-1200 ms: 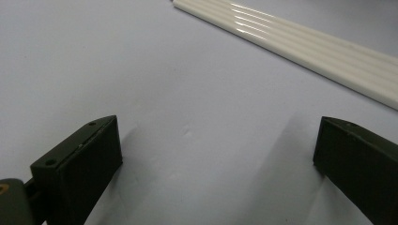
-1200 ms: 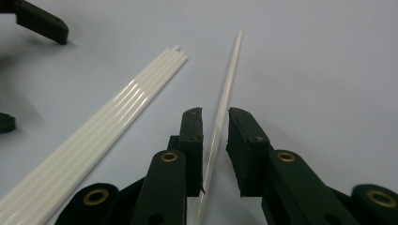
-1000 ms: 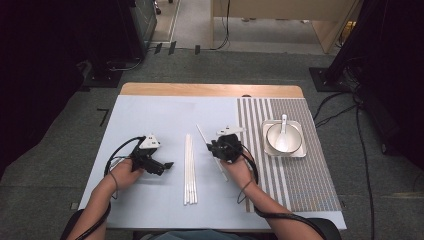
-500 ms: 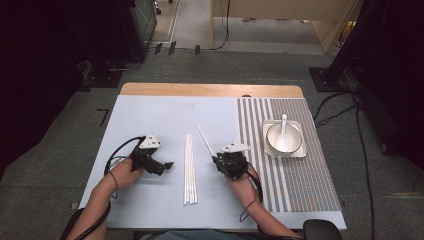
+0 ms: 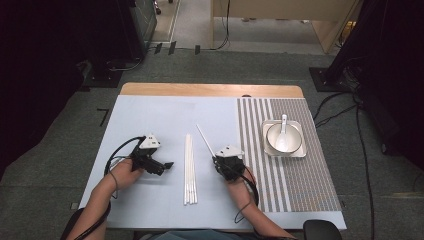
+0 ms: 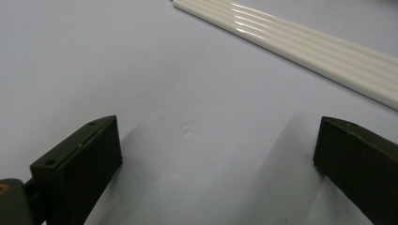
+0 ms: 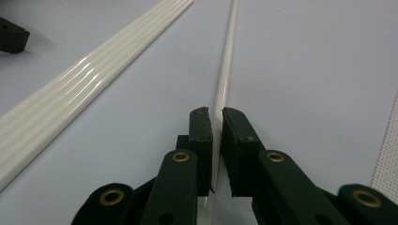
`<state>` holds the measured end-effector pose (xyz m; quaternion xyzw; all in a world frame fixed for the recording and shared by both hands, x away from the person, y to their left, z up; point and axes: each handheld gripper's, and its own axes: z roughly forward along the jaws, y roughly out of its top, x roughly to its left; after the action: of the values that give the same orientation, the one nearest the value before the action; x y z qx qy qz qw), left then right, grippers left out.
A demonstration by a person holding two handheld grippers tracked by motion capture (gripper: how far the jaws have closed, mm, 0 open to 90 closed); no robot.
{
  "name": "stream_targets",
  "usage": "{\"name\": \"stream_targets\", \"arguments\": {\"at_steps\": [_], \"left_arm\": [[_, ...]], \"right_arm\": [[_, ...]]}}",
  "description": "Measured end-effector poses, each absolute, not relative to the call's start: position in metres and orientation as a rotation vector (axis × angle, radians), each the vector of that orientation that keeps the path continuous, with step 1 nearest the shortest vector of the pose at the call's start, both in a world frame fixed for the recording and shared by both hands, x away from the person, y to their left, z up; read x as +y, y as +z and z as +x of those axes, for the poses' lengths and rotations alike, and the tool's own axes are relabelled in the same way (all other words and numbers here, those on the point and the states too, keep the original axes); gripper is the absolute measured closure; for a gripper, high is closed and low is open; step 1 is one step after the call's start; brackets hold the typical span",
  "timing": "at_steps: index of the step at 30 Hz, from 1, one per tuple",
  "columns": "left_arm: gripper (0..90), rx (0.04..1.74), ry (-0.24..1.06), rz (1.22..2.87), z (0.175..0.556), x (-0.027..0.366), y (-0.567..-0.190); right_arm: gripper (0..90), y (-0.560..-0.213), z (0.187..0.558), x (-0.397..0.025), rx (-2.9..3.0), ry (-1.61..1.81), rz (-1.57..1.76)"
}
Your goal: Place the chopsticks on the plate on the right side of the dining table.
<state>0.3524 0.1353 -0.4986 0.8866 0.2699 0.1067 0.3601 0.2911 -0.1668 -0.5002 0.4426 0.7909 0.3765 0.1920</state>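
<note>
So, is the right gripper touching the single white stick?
Touching. In the right gripper view, the right gripper has its two jaws closed on the single white stick, with the stick running out between them.

Both my grippers are black. The left gripper carries a grey three-cornered plate on top, and a black cable loops away from it past my wrist. The right gripper wears the same grey plate, with a black cable curling back along my forearm. In the right gripper view, its jaws are flat black blocks with small screw holes, hung on black links with brass-ringed pivots. My forearms are bare, no sleeves.
</note>
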Motion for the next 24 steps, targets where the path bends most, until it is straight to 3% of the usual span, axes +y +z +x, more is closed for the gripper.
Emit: {"name": "stream_targets", "arguments": {"at_steps": [24], "left_arm": [[0.9, 0.698, 0.273, 2.283, 0.352, 0.135, -0.499]], "right_arm": [[85.2, -0.496, 0.316, -0.193, 2.248, 1.238, 1.436]]}}
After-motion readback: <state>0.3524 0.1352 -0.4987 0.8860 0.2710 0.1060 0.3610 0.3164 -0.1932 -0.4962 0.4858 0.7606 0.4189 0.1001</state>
